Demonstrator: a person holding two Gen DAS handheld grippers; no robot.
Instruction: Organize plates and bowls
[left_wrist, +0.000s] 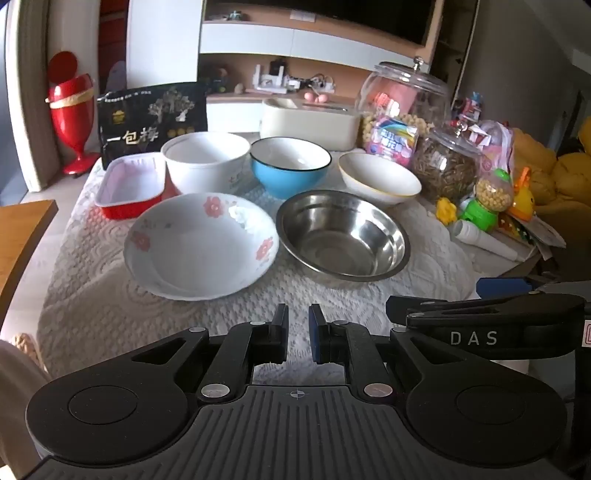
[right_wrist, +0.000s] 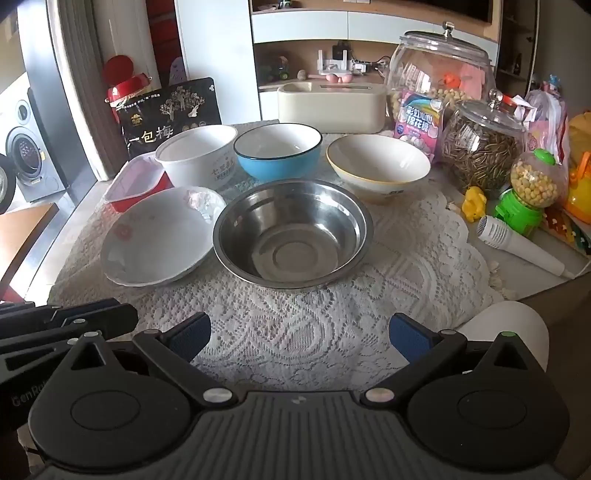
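Several dishes stand apart on a lace cloth. In front are a white flowered plate (left_wrist: 199, 245) (right_wrist: 159, 240) and a steel bowl (left_wrist: 343, 236) (right_wrist: 291, 232). Behind them are a red rectangular dish (left_wrist: 129, 186) (right_wrist: 136, 181), a tall white bowl (left_wrist: 205, 158) (right_wrist: 195, 155), a blue bowl (left_wrist: 290, 166) (right_wrist: 277, 151) and a white gold-rimmed bowl (left_wrist: 378, 177) (right_wrist: 376, 166). My left gripper (left_wrist: 298, 332) is nearly shut and empty, near the table's front edge. My right gripper (right_wrist: 299, 338) is open and empty, in front of the steel bowl.
Two glass jars (right_wrist: 439, 70) (right_wrist: 480, 144), a snack packet (right_wrist: 417, 122), toys (right_wrist: 524, 199) and a white toy microphone (right_wrist: 517, 243) crowd the right side. A black bag (right_wrist: 170, 110) and a cream box (right_wrist: 332, 107) stand at the back.
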